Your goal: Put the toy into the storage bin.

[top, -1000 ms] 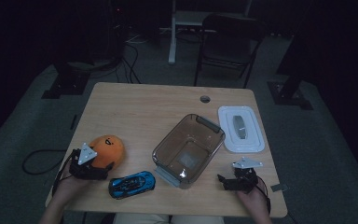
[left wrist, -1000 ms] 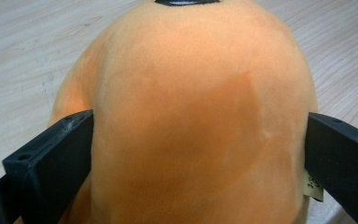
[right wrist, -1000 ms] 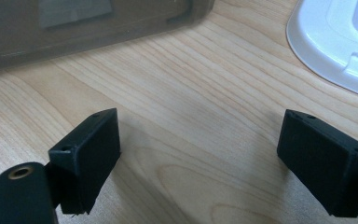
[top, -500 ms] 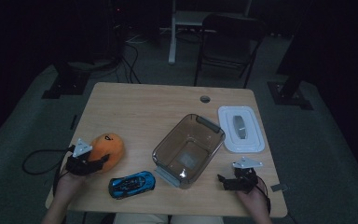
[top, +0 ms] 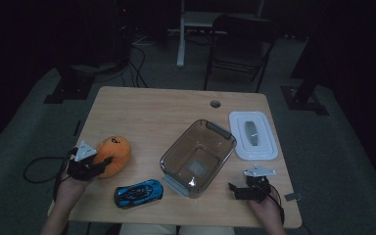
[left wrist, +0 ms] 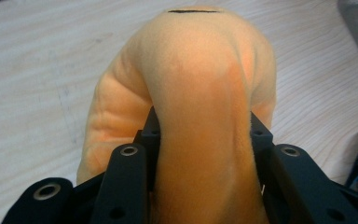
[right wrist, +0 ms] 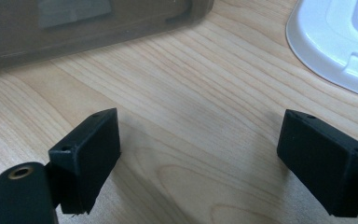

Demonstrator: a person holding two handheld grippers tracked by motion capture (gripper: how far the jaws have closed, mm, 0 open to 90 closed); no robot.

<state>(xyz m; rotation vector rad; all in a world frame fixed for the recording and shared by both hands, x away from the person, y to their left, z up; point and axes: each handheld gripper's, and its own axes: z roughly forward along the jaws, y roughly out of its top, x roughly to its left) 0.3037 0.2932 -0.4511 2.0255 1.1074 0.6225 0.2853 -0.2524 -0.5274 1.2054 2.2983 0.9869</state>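
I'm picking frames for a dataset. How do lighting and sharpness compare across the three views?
High view: dim and underexposed, the room nearly black, though the orange plush toy and clear container stay readable. Left gripper view: bright, with the plush toy soft-looking and washed pale between the jaws. Right gripper view: well lit, wood grain crisp on the table, mild glare on the white lid.

- The high view is very dark, and the room behind looks almost black.
- Both gripper views are bright.
- The close orange toy looks soft and blurry.
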